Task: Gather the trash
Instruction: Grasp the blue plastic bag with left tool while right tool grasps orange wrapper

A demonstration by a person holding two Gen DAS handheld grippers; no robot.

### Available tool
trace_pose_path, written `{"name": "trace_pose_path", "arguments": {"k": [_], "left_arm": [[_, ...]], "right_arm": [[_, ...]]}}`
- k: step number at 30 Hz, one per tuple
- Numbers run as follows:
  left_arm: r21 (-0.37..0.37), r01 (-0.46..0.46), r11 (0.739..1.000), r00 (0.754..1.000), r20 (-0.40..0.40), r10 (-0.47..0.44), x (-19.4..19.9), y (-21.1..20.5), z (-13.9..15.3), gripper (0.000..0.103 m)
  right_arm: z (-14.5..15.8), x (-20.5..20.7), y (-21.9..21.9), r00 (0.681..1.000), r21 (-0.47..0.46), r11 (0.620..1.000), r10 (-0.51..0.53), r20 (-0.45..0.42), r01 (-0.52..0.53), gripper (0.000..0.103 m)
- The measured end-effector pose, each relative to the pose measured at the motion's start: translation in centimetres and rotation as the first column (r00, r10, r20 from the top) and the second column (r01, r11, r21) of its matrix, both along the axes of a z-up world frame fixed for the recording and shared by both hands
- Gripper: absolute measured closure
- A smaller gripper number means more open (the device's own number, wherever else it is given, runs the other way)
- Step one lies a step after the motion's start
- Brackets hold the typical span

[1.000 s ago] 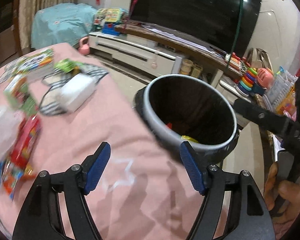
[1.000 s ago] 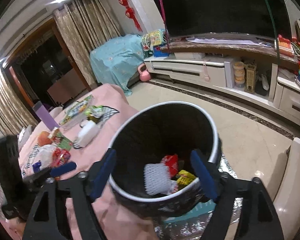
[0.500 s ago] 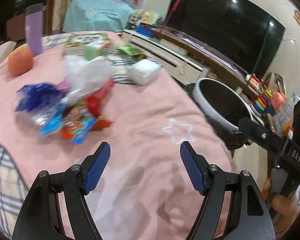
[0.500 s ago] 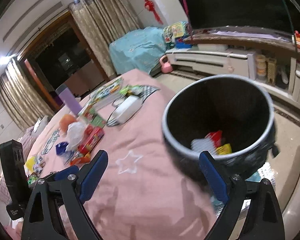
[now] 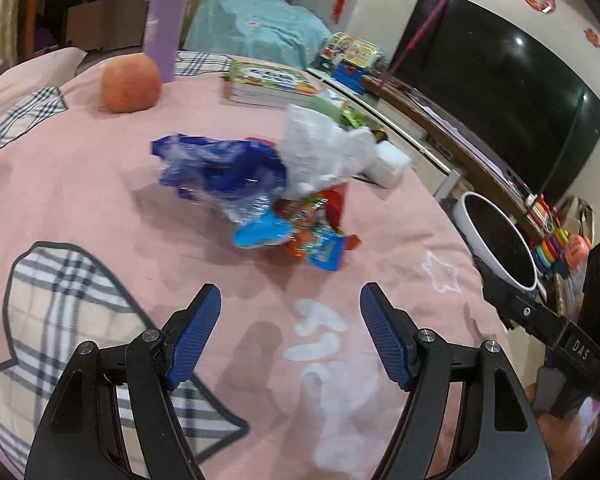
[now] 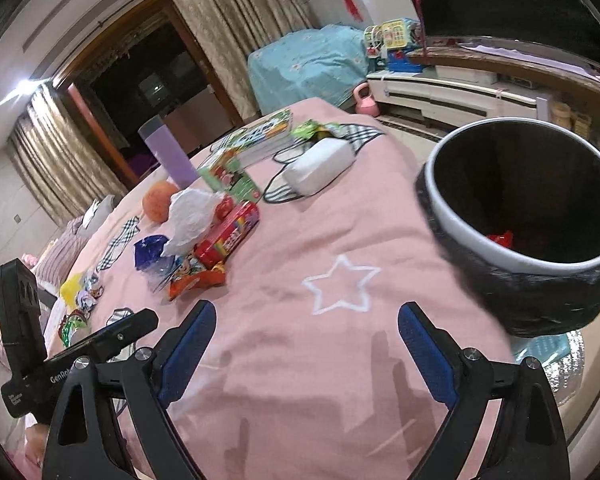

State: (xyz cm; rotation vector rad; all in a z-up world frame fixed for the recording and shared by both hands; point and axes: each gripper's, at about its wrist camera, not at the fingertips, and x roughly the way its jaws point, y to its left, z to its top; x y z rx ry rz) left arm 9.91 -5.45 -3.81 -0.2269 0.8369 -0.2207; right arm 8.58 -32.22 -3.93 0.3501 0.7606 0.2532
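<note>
A heap of trash lies on the pink tablecloth [image 5: 100, 216]: a blue crinkled bag [image 5: 220, 168], a white plastic bag [image 5: 320, 152], and colourful snack wrappers [image 5: 316, 240]. The heap also shows in the right wrist view [image 6: 204, 240], with a red candy box [image 6: 230, 236]. My left gripper [image 5: 290, 332] is open and empty, just short of the heap. My right gripper [image 6: 304, 352] is open and empty over the cloth near a white star. The black-lined trash bin [image 6: 524, 216] stands off the table's right edge, with red trash inside; it also shows in the left wrist view [image 5: 500, 240].
An orange [image 5: 130, 84], a purple tumbler [image 5: 164, 28], books [image 5: 268, 84] and a white tissue pack [image 6: 316, 164] sit farther back on the table. More small wrappers [image 6: 80, 296] lie at the left. A TV [image 5: 500, 92] and cabinet stand beyond.
Both grippers have swung left, away from the bin and toward the trash heap on the table. The bin has shifted to the right of both views. Both stay open and empty.
</note>
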Motion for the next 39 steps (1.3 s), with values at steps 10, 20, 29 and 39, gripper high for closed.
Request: {"name": "trace_pose_path", "arguments": {"k": [10,20,29,39], "left_arm": [[-0.030,-0.047,0.998,0.999,-0.016,0.047,1.0,2.4,-0.3,0.029],[-0.041,-0.100,0.994,0.995,-0.006,0.100,5.0,3.2,0.1,0.029],[-0.016,-0.139,0.990,0.989,-0.043,0.138,5.9,7.0,-1.8,0.066],[-0.076,-0.160,0.984,0.986,-0.068,0.155,3.5,9.7,-1.6,0.043]], "right_arm": [[-0.4,1.4,3.3,0.998,-0.020,0.998,0.057,-0.013,-0.057,0.009],[-1.0,2.5,4.6,0.997,-0.016,0.997,0.076,-0.026,-0.076,0.010],[-1.0,3.1,6.6,0.992,-0.011,0.992,0.124,-0.022,-0.125,0.010],[-1.9,5.9,10.4,0.979,0.033,0.981,0.194,-0.060,-0.192,0.017]]}}
